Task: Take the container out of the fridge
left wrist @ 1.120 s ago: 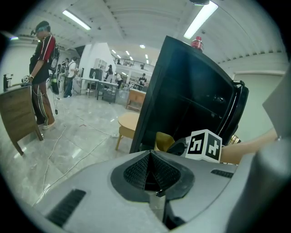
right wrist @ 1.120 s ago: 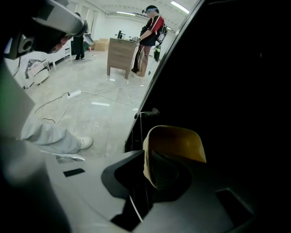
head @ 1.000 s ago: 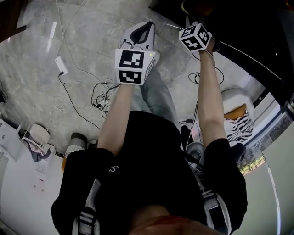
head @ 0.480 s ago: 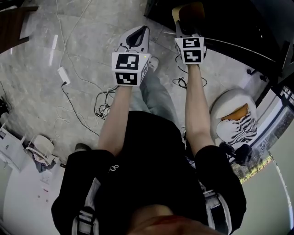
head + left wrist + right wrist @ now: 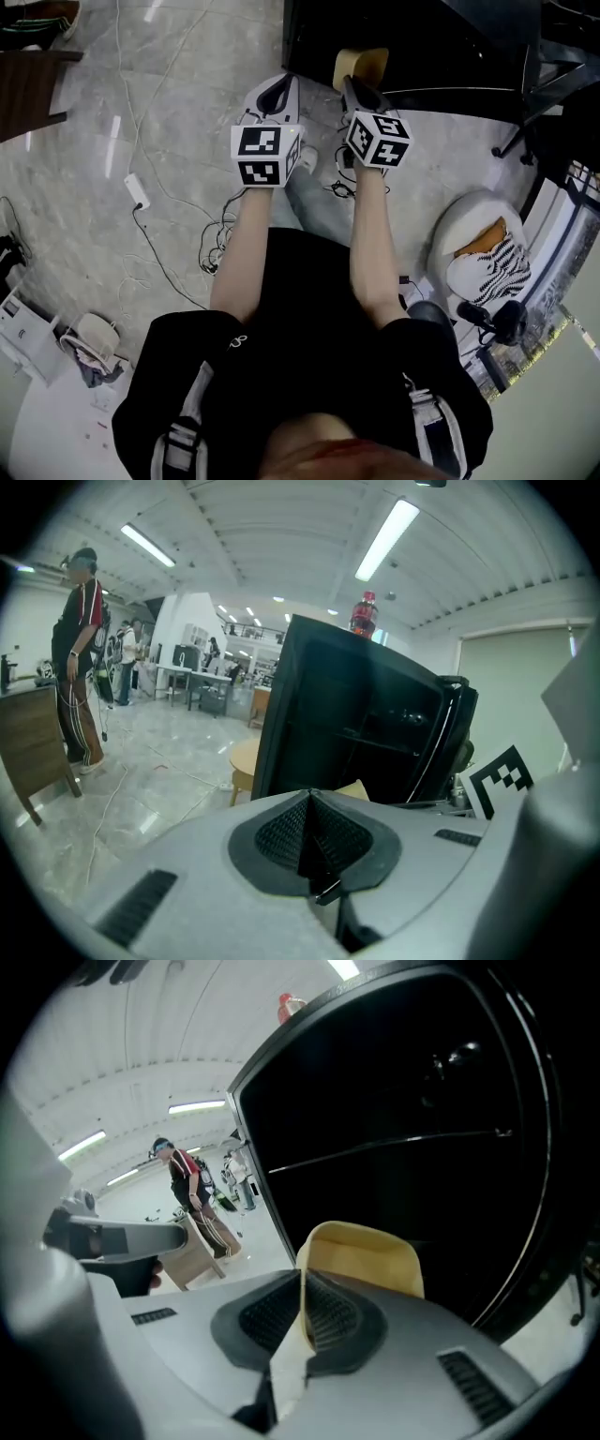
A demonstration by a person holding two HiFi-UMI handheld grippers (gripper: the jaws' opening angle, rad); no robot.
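In front of the black fridge [image 5: 422, 42], over the marble floor [image 5: 141, 112], the right gripper [image 5: 302, 1283] is clamped on one thin wall of the container [image 5: 366, 1260], holding it against the dark shelves. The container is a pale yellow, open-topped tub with a rounded rim, and its near wall runs down between the ribbed pads. The left gripper [image 5: 309, 799] hangs just beside it, with its jaws pressed together on nothing.

Bright, even light from ceiling strips [image 5: 386, 538] above the fridge [image 5: 356, 714] — its interior reads near black. Floor [image 5: 187, 112] left of the fridge shows streak glare. Gripper views — fisheye, dark corners, soft near edges.
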